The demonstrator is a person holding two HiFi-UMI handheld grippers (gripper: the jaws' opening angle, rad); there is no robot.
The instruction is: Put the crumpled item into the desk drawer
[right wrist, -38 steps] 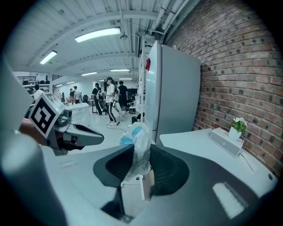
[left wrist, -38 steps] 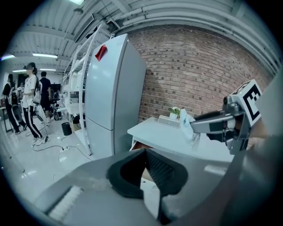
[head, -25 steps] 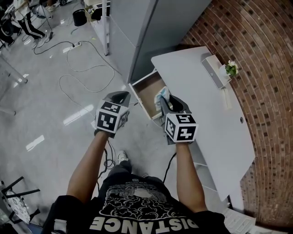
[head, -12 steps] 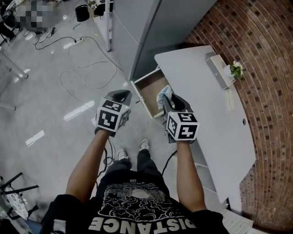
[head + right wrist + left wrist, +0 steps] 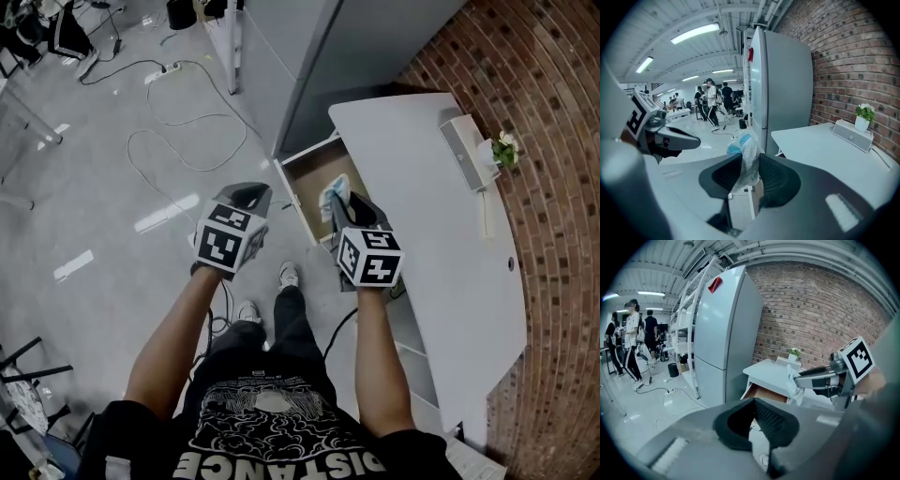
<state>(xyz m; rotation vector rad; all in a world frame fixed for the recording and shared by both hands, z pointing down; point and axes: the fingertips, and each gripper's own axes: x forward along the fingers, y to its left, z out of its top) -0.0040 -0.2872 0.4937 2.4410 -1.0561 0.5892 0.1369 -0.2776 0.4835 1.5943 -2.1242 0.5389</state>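
the crumpled item is clenched between the jaws of your right gripper. it hangs in the air over the near end of the open drawer, not yet inside. it looks like thin, crinkly film, whitish and half see-through with blue patches. it is soft enough to fold where the jaws squeeze it, and most of it sticks up past their tips. you seem to hold it by its lower part so the loose bulk leads the way into the drawer. the pads gripping it are black with a fine ribbed mesh, which probably helps on such a slippery skin.

the drawer is pulled well out, with a brown wood-like floor, pale walls and nothing visible in it. to the right of the drawer runs the smooth white tabletop with its rounded corner. your left gripper waits to the left of the drawer over the floor, jaws drawn together on nothing, clear of the drop.
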